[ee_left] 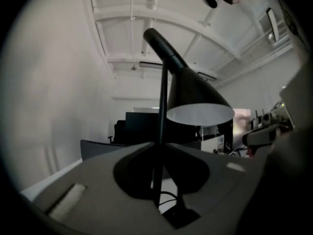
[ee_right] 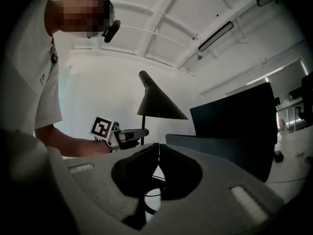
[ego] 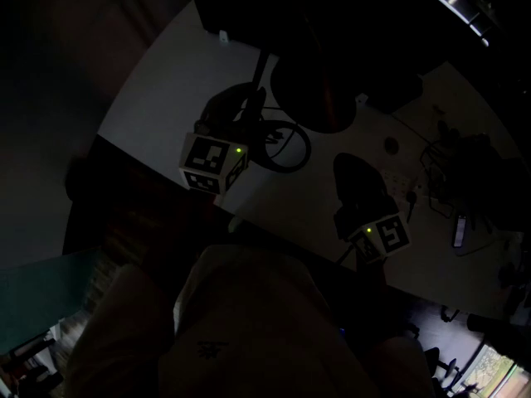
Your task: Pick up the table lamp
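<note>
The black table lamp (ee_left: 195, 94) has a thin upright stem (ee_left: 161, 131) and a cone shade, white inside. My left gripper (ee_left: 159, 153) is shut on that stem, which runs up between its jaws. The head view is dark: the lamp's shade (ego: 311, 89) and ring base (ego: 286, 148) show over the white table (ego: 166, 81), with my left gripper (ego: 253, 102) at the stem. I cannot tell whether the base is off the table. My right gripper (ee_right: 158, 153) is shut with nothing between its jaws. It stands right of the lamp (ee_right: 156, 102), apart from it.
A dark monitor (ee_right: 234, 121) stands behind the lamp. Cables and small devices (ego: 448, 172) lie at the table's right end. A black cable loops by the lamp's base. The person's sleeve and arm (ee_right: 44, 106) fill the left of the right gripper view.
</note>
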Tool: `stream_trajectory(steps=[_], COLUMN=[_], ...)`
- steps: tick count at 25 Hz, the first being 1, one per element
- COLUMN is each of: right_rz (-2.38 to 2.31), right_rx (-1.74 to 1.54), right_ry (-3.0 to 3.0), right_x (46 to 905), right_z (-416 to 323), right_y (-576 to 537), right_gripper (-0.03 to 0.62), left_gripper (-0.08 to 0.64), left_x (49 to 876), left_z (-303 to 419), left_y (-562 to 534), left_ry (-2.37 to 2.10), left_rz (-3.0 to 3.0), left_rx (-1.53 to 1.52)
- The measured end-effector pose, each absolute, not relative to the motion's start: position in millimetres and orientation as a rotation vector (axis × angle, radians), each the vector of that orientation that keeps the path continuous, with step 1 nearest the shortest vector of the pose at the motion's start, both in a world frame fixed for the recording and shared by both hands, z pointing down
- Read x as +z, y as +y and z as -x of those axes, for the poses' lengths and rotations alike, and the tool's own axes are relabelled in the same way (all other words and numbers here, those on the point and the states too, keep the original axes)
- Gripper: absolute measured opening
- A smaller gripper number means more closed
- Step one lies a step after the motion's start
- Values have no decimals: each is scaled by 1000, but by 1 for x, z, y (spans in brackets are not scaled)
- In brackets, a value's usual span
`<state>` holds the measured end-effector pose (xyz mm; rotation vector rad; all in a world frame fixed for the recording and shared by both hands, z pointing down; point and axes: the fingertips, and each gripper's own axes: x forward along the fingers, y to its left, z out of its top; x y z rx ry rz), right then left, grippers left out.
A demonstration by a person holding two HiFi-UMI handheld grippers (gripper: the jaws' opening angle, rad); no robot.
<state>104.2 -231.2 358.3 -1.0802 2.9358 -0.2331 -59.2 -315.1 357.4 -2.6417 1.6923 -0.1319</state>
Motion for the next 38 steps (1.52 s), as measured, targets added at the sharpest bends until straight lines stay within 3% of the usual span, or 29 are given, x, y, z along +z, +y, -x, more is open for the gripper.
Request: stream_trajectory(steps=[20,38], right_rz=[1079,1114], right_rx=[-161,-127], right_ry=[2870,2878], right_x=[272,265], right_z=[-77,-79], right_y=[-224,-235], right_gripper=[3,2], left_gripper=[54,55], left_x=[252,266], left_z=[94,113], left_y=[-315,-318], left_ry=[1543,1585], left_rz=[2640,2646], left_rx=[-20,-62])
